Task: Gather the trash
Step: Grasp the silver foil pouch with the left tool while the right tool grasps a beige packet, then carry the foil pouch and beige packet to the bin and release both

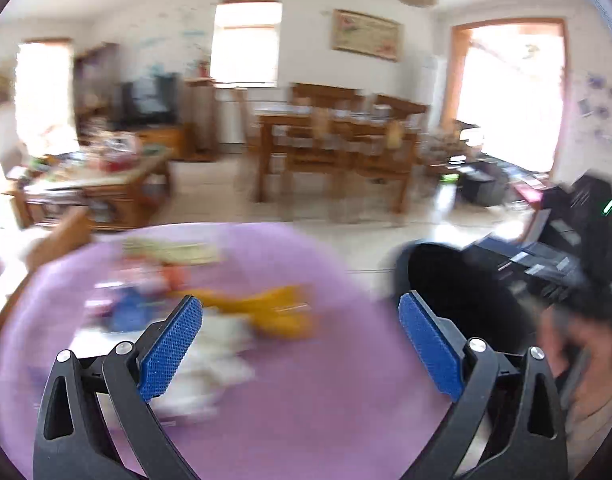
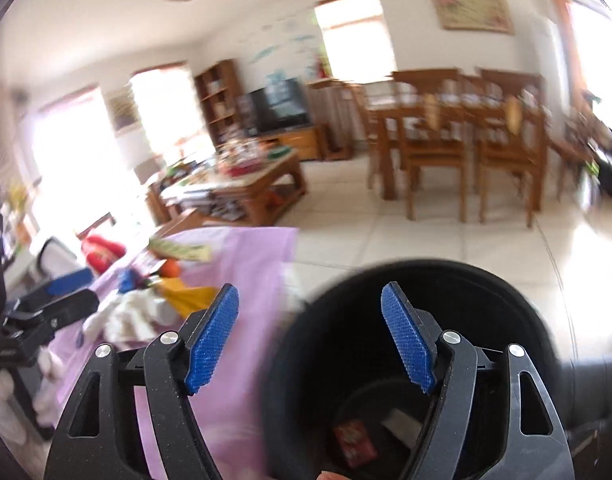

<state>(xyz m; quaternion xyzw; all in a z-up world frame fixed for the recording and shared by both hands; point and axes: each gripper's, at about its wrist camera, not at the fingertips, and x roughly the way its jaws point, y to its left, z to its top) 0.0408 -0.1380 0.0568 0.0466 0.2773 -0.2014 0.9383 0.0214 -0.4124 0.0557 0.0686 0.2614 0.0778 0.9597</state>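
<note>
My left gripper (image 1: 300, 340) stands with its jaws spread wide and nothing between the blue pads (image 1: 170, 350). It hangs over the lilac-covered table (image 1: 306, 420), which I take as my landmark. My right gripper (image 2: 310, 336) is also open, a little less wide, and empty; it hangs just off the table's edge, above the black bin (image 2: 306, 380).

On the table, ahead of my left gripper, lies the trash: crumpled white paper (image 1: 210, 368) nearest, a yellow wrapper (image 1: 274, 312) just beyond it, then something blue (image 1: 130, 312), an orange piece (image 1: 176, 276) and a pale greenish packet (image 1: 174, 250) towards the far edge. All of it is blurred, so I cannot tell exactly what each piece is.

The bin stands beside the table, close against its edge. Inside it, at the bottom, a red packet (image 2: 354, 442) and a pale scrap (image 2: 398, 420) are lying.

Beyond the table, across the tiled floor (image 2: 386, 232), stand a cluttered wooden coffee table (image 2: 242, 188) and a dining table with chairs (image 2: 458, 136).
</note>
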